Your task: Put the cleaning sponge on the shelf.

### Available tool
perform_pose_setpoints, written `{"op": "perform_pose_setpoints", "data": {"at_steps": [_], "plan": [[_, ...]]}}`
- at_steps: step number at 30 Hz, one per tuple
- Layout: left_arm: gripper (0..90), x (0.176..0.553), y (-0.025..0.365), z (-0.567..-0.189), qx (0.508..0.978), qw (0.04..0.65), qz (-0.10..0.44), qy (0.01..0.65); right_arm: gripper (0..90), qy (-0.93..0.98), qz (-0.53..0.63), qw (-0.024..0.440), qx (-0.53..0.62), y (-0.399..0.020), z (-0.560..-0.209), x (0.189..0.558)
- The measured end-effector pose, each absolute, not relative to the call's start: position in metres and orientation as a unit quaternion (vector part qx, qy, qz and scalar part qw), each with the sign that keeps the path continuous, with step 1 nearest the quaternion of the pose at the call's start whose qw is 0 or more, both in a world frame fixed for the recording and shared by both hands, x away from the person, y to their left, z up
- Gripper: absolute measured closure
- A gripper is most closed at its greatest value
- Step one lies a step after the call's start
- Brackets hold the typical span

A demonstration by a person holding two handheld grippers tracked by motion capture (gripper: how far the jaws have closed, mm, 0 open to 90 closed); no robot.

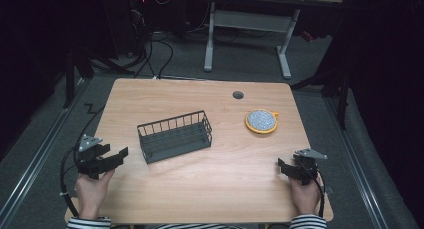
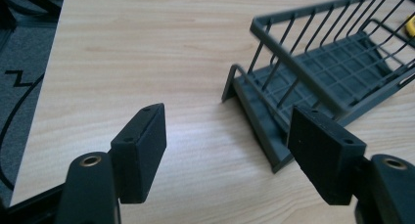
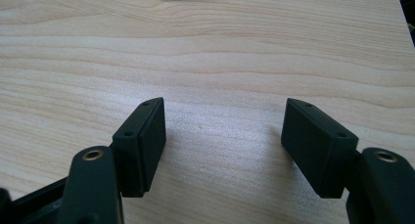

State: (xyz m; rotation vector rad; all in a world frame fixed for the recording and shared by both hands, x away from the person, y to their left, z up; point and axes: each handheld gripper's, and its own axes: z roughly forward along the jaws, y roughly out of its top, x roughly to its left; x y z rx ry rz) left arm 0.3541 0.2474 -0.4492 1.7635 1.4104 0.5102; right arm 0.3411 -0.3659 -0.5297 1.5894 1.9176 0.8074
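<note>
Seen from above, wire basket (image 1: 175, 135) at table (image 1: 200, 189) centre, round yellow-rimmed disc (image 1: 261, 121) at two o'clock; left gripper (image 1: 112, 156) and right gripper (image 1: 286, 168) both spread apart, empty.

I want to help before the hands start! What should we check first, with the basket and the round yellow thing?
1. Left gripper open and holding nothing: ok.
2. Right gripper open and holding nothing: ok.
3. Basket empty and standing flat on the table: ok.
4. Yellow disc lying free, apart from the basket: ok.
5. Bare table between each gripper and the basket: ok.
6. What the disc is made of, and how it will grip: cannot tell.
</note>
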Motion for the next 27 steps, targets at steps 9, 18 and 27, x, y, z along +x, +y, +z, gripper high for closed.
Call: {"op": "perform_pose_setpoints", "data": {"at_steps": [9, 18, 27], "plan": [[35.1, 0.371, 0.236, -0.434, 0.709, 0.403, 0.185, 0.548, 33.1, 0.708, 0.298, 0.259, 0.586, -0.366, -0.530, 0.341], [39.8, 0.395, 0.221, -0.427, 0.729, 0.386, 0.189, 0.533, 32.4, 0.709, 0.299, 0.258, 0.584, -0.366, -0.530, 0.341], [43.6, 0.420, 0.206, -0.429, 0.748, 0.358, 0.180, 0.528, 32.4, 0.709, 0.299, 0.258, 0.584, -0.366, -0.530, 0.341]]}}
